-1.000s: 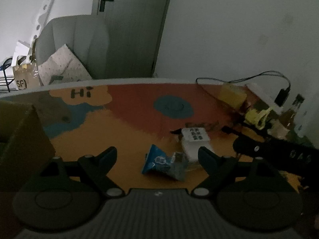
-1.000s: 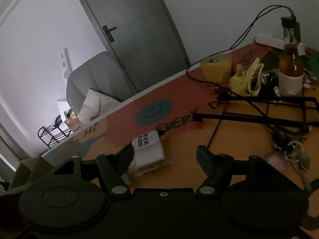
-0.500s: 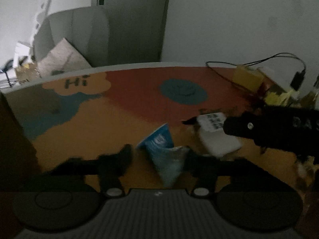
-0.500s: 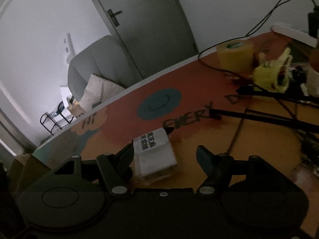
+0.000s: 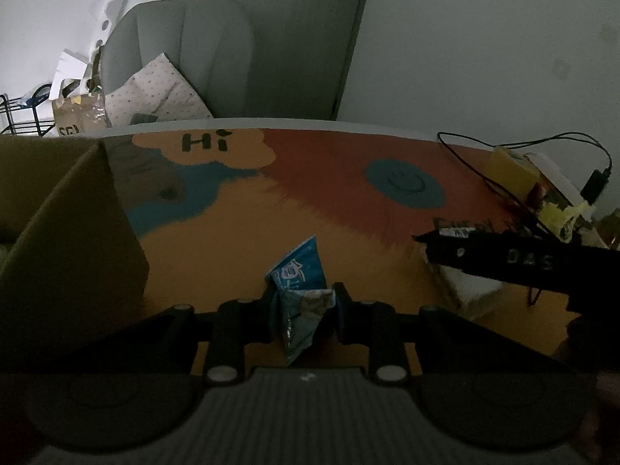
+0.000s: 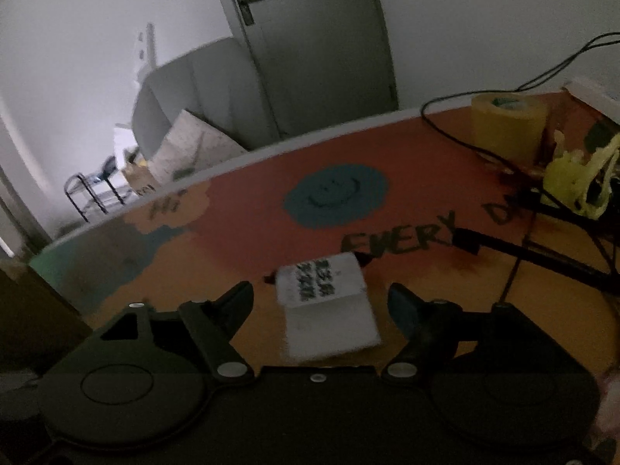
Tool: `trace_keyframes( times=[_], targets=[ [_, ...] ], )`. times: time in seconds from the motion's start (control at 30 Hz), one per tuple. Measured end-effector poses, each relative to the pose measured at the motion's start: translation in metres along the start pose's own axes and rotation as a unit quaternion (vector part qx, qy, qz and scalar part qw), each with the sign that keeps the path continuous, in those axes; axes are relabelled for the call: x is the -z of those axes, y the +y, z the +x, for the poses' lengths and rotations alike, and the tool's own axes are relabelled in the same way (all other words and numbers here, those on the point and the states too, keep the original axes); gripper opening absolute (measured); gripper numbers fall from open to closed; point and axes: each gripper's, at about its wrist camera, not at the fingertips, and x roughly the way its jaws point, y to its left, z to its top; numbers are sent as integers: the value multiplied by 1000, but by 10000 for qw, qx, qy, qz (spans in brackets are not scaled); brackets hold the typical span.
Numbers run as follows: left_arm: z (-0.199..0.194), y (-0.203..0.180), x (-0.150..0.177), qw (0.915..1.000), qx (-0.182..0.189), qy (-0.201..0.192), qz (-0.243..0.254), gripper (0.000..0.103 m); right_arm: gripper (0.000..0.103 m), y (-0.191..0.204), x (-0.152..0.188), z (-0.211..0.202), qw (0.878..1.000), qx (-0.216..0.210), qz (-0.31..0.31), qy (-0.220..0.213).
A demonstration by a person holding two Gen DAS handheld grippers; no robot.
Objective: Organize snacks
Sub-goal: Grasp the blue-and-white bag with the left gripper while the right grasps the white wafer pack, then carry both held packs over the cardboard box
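Observation:
My left gripper is shut on a blue snack packet, pinched at its crumpled lower half just above the colourful table. A white snack packet with black print lies on the table between the open fingers of my right gripper. The right gripper also shows in the left wrist view as a dark bar over the white packet.
An open cardboard box stands at the left. A yellow tape roll, a yellow bag, cables and a black wire rack crowd the right side. A grey armchair stands behind the table.
My left gripper moved onto the blue packet and shut on it. My right gripper moved forward so the white packet sits between its open fingers.

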Motion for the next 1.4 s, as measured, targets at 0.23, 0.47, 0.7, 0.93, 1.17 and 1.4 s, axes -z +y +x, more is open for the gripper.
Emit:
trace_keyframes(
  times=[0.23, 0.47, 0.7, 0.93, 1.17, 1.4],
  targets=[
    [-12, 6, 5, 10000, 54, 9, -57, 26, 46, 3, 6, -9, 9994, 264, -196, 126],
    [-36, 8, 9, 9998, 156, -116, -42, 26, 45, 4, 21, -39, 9999, 91, 91, 31],
    [-71, 10, 12, 9990, 267, -354, -16, 26, 45, 19, 28, -73, 9997, -37, 116, -232],
    [-107, 19, 14, 9974, 342, -632, -21, 26, 45, 39, 32, -101, 9986, -181, 51, -486],
    [-139, 31, 15, 9952, 364, -903, -62, 26, 44, 58, 34, -122, 9973, -265, -18, -689],
    [-166, 50, 11, 9927, 406, -1129, -144, 26, 44, 81, 36, -139, 9961, -363, -63, -804]
  ],
)
